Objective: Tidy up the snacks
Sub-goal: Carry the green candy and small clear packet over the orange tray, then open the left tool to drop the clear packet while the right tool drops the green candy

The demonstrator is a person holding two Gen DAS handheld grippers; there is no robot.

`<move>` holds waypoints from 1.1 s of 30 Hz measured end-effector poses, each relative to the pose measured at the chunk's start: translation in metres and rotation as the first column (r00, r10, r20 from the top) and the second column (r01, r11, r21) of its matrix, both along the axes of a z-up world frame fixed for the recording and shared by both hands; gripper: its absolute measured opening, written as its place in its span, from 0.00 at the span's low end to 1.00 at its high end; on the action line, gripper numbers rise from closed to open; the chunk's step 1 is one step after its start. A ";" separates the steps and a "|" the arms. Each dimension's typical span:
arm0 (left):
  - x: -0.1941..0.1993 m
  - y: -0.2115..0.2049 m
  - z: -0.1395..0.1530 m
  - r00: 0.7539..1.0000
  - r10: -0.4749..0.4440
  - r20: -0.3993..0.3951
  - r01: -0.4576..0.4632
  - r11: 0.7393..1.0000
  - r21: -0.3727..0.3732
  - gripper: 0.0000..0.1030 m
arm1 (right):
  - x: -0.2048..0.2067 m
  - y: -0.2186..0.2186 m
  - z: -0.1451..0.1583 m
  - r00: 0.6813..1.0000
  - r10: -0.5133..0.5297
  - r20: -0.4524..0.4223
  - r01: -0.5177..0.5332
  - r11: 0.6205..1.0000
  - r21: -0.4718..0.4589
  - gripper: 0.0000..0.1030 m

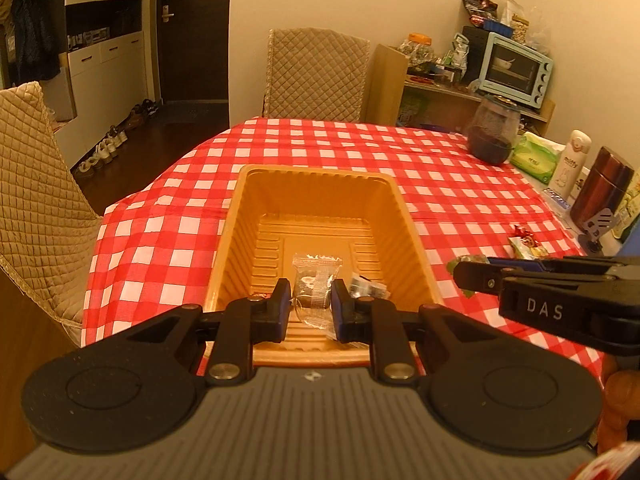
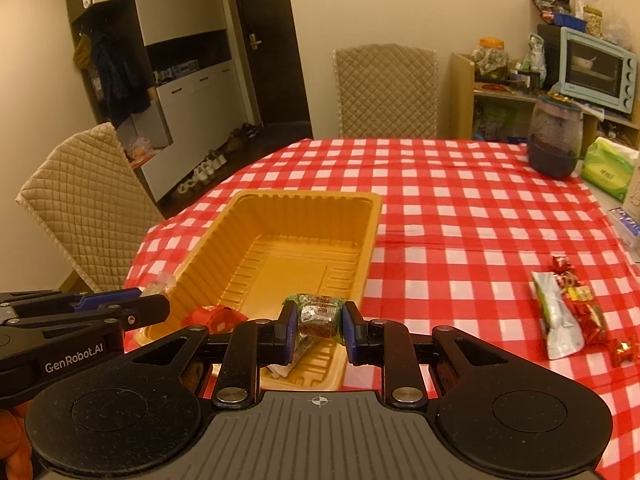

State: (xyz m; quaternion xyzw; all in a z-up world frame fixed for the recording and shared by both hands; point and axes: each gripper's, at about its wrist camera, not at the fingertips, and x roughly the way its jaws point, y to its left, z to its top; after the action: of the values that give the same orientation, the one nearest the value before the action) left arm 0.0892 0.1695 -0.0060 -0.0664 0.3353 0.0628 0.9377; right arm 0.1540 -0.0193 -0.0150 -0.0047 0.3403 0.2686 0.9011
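A yellow plastic tray (image 1: 320,184) sits on the red checked tablecloth; it also shows in the right wrist view (image 2: 360,224). My left gripper (image 1: 311,304) is shut on a clear-wrapped snack (image 1: 314,280) over the tray's near end. A dark wrapped snack (image 1: 368,288) lies in the tray beside it. My right gripper (image 2: 318,326) is shut on a green-wrapped candy (image 2: 318,316) above the tray's near right corner. A red-wrapped snack (image 2: 214,316) lies in the tray. Loose snacks (image 2: 568,304) lie on the cloth to the right.
A dark glass jar (image 2: 554,140), a green tissue pack (image 2: 608,168) and bottles (image 1: 600,192) stand along the table's right side. Quilted chairs stand at the far side (image 1: 316,76) and left (image 1: 36,200). A shelf with a blue oven (image 1: 516,68) is behind.
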 end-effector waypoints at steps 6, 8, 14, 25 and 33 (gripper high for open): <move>0.020 0.007 -0.011 1.000 -0.001 -0.022 0.001 1.000 -0.007 0.18 | 0.016 0.016 -0.015 1.000 0.014 -0.028 -0.014 1.000 -0.006 0.23; 0.026 0.008 -0.015 1.000 -0.003 -0.028 0.003 1.000 -0.009 0.18 | 0.022 0.020 -0.020 0.999 0.015 -0.038 -0.015 1.000 -0.007 0.23; 0.042 0.010 -0.026 0.999 -0.024 -0.047 0.023 1.000 -0.003 0.19 | 0.036 0.026 -0.030 0.998 0.018 -0.057 -0.019 1.000 -0.014 0.23; 0.040 0.023 -0.029 0.999 0.010 -0.052 -0.010 1.000 -0.004 0.30 | 0.043 0.030 -0.035 0.997 0.015 -0.075 -0.016 1.000 -0.013 0.23; 0.033 0.030 -0.030 0.998 0.027 -0.065 -0.028 1.000 -0.010 0.31 | 0.043 0.036 -0.033 0.997 0.029 -0.078 -0.029 1.000 0.003 0.24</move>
State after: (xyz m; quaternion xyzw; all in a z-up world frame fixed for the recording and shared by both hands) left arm 0.1219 0.1993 -0.0359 -0.0741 0.3649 0.0761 0.9249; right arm 0.1966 0.0168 -0.0482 0.0018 0.3746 0.2819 0.8833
